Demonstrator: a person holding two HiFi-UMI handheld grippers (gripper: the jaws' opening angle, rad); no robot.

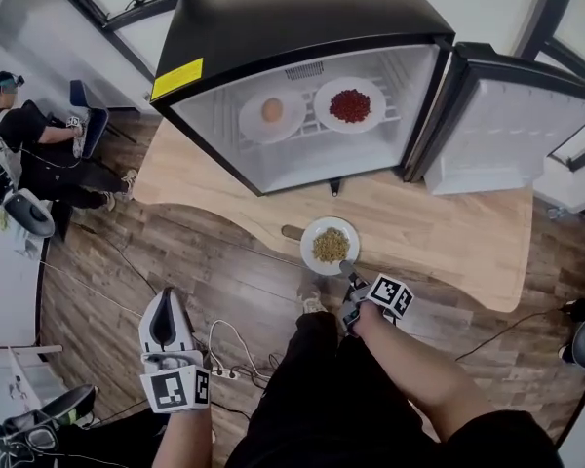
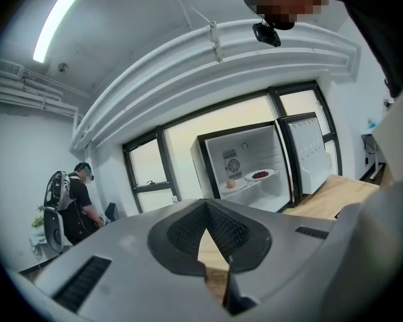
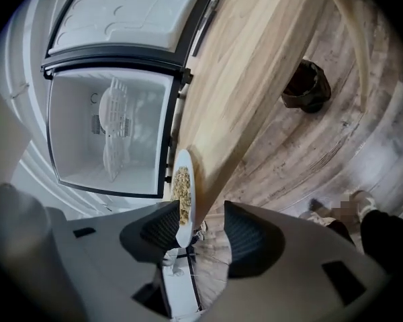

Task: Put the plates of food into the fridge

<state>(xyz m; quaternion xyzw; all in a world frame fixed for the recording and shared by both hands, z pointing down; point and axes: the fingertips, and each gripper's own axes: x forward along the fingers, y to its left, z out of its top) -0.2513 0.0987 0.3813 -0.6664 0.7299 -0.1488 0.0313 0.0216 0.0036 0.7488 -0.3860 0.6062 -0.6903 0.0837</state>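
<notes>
Left gripper (image 1: 165, 307) hangs closest, low over the floor (image 1: 107, 261) and well off from the fridge (image 1: 273, 22), toward its front left. Its jaws are pinched together with nothing in them, so it has no part in the job right now.

Grain plate (image 1: 309, 247) is the one left to do. It lies flat on the table (image 1: 448, 222) just in front of the fridge's open mouth and is not yet lifted. Right gripper (image 1: 349, 273) is at the plate's rim, on the side away from the fridge. In the right gripper view its jaws stand wide with the rim between them. The rim lies against or just beside one pad (image 3: 158, 230), and the other pad is well clear, so there is no grip yet.

Inside the fridge two plates already rest side by side on the shelf (image 1: 302, 135): egg plate (image 1: 249, 122) at left, holding what looks like an egg, and red plate (image 1: 322, 100) at right. The door (image 1: 507, 130) stands swung open at the fridge's right.

By my reckoning two of the three plates are in. What remains is to close on the rim, lift and carry the plate in. The shelf looks nearly full across, so the space below it may have to serve.
</notes>
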